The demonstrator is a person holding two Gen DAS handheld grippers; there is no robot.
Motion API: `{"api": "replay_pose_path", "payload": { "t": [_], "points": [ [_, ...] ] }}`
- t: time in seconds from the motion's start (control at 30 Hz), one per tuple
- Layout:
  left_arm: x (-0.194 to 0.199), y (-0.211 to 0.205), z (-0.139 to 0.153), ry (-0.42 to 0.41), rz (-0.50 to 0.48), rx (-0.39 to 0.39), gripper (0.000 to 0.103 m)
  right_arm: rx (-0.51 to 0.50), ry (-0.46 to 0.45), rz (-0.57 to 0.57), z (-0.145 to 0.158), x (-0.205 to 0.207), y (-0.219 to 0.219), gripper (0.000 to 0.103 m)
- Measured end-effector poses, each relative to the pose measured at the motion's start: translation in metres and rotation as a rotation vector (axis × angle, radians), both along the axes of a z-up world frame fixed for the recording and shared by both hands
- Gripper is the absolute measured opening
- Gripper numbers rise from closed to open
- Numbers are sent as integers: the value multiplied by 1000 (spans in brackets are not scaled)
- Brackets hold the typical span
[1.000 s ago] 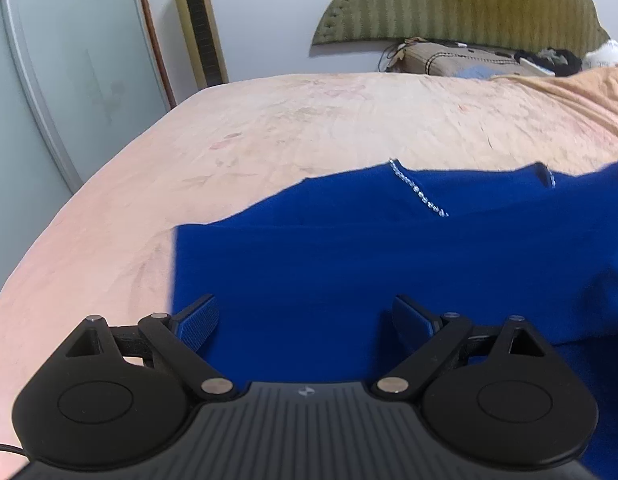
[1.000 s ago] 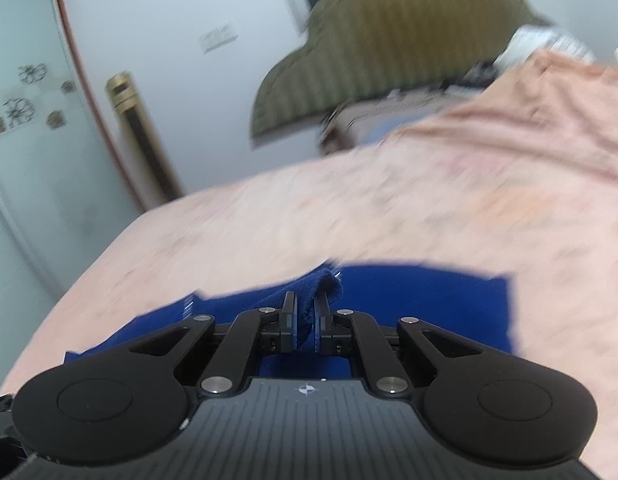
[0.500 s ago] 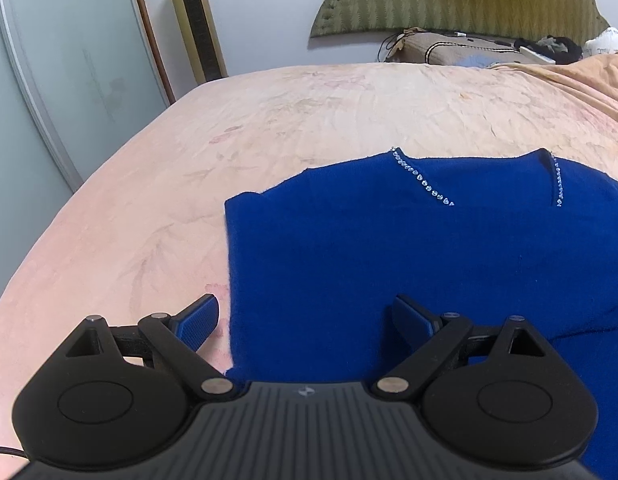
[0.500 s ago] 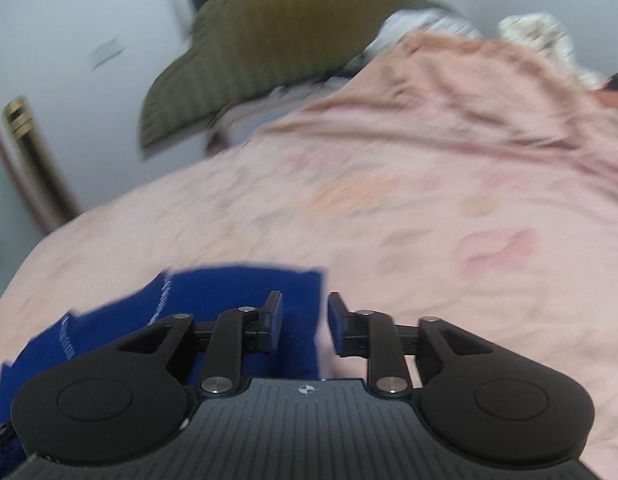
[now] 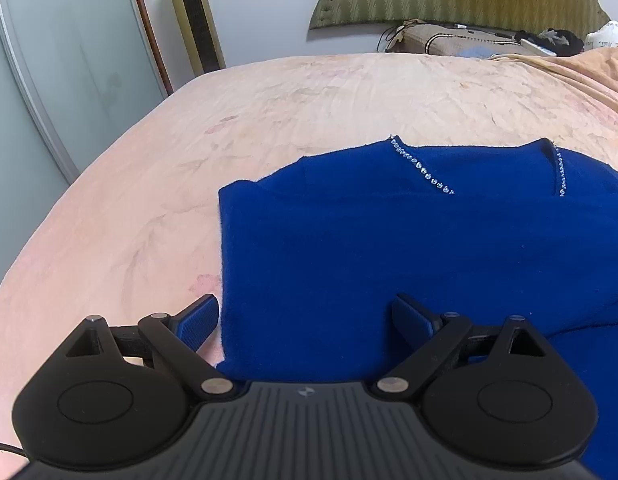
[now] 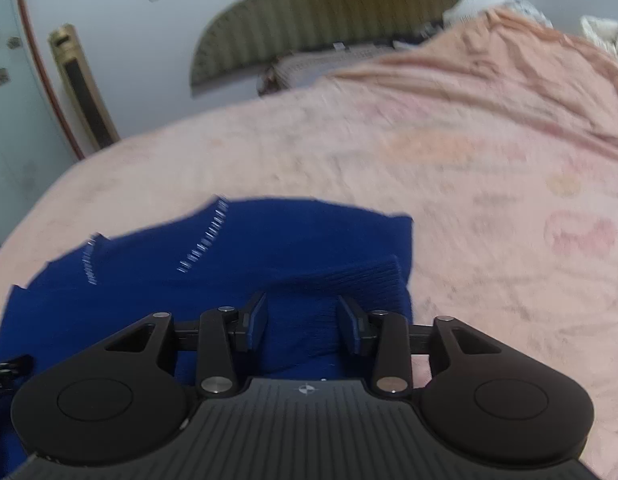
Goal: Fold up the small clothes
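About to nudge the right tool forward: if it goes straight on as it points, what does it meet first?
Most likely the blue sweater: its ribbed cuff lies just ahead of the right tool, whose jaws have just been opening. Depth is unclear through the blur.

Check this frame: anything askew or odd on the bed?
Nothing damaged or spilled. The blue sweater lies partly folded on the pink bedspread; its ribbed cuff sits slanted across the body, between the right gripper's just-opened jaws.

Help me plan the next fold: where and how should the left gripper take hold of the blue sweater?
Probably the blue sweater's straight folded left edge, near the corner closest to the open left gripper. Come in low from the bare bedspread side: that edge lies flat and exposed, so one finger can slide under it.
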State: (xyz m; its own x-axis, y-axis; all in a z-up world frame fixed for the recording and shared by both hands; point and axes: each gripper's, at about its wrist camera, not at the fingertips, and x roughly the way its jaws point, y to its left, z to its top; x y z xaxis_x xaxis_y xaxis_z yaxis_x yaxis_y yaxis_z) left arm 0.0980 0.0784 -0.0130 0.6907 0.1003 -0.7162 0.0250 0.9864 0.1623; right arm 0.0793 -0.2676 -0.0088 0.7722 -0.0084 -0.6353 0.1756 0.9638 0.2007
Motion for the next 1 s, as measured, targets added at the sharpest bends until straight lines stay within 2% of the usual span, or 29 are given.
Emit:
{"api": "replay_pose_path", "payload": {
  "t": [0.07,0.2,0.37,0.53,0.63,0.8,0.9,1.0],
  "points": [
    [0,0,0,0,1,-4,94,-8,-10,14,3,-2,2,57],
    [-2,1,0,2,2,-5,94,-19,75,-1,-11,2,-2,58],
    [-5,5,6,-1,-12,-6,94,-4,13,9,-3,-15,0,59],
    [-3,31,16,-65,-21,0,94,4,-4,-56,1,-24,-27,64],
    [1,59,14,-34,-4,-56,94,38,22,-108,-3,-28,-49,64],
    [-12,100,4,30,13,-204,94,107,49,-75,-14,-52,-54,65],
    [-33,112,0,27,13,-228,94,138,54,-49,-17,-76,-49,67],
    [-62,116,0,-17,14,-213,94,136,53,-44,-17,-96,-44,71]
  ]
}}
